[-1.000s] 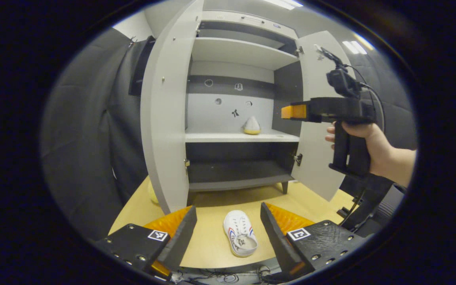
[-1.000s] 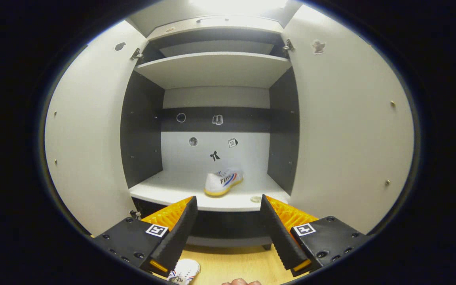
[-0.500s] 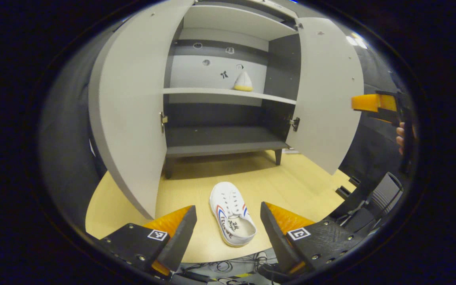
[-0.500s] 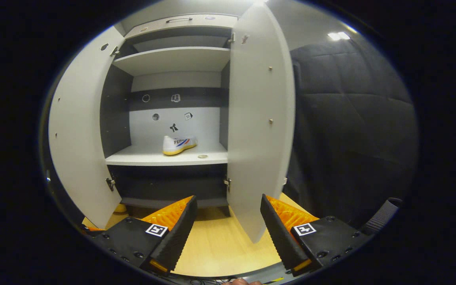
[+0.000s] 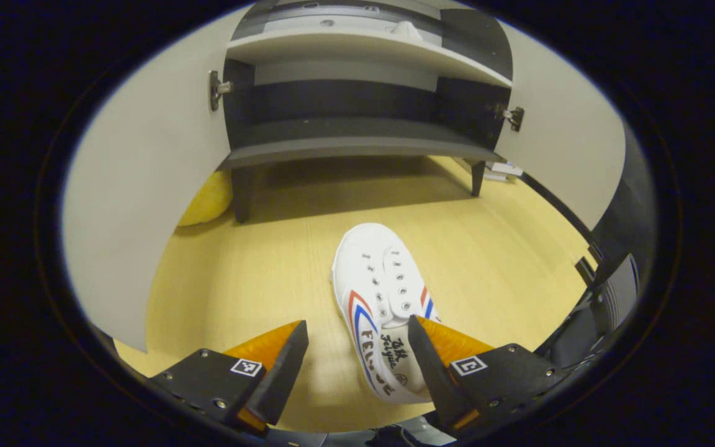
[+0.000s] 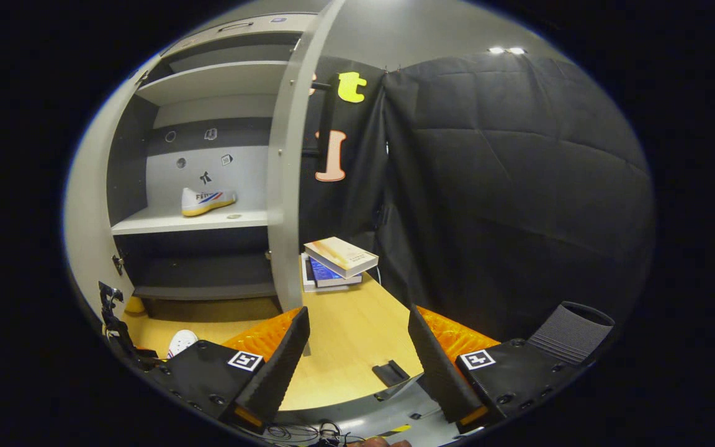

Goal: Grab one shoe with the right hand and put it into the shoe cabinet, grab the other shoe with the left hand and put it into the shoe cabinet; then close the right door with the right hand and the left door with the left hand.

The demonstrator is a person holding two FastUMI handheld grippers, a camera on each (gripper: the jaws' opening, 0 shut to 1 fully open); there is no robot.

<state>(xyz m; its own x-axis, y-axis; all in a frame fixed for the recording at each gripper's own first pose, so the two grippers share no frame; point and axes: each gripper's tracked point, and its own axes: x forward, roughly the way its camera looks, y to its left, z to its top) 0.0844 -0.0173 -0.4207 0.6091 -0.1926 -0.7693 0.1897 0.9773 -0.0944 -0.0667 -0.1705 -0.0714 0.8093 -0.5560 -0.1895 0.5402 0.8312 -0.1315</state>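
Left tongs (image 5: 357,366) dropped closer; shoe (image 5: 382,310) between spread fingers.

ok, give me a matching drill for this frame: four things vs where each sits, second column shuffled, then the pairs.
Things:
1. shoe on the shelf
2. shoe on the table
3. stack of books
4. yellow object

Places:
A. on the table behind the open left door
B. on the light middle shelf of the cabinet
C. between the open fingers of the left gripper
D. on the table to the right of the right door's edge

Pairs: 1-B, 2-C, 3-D, 4-A
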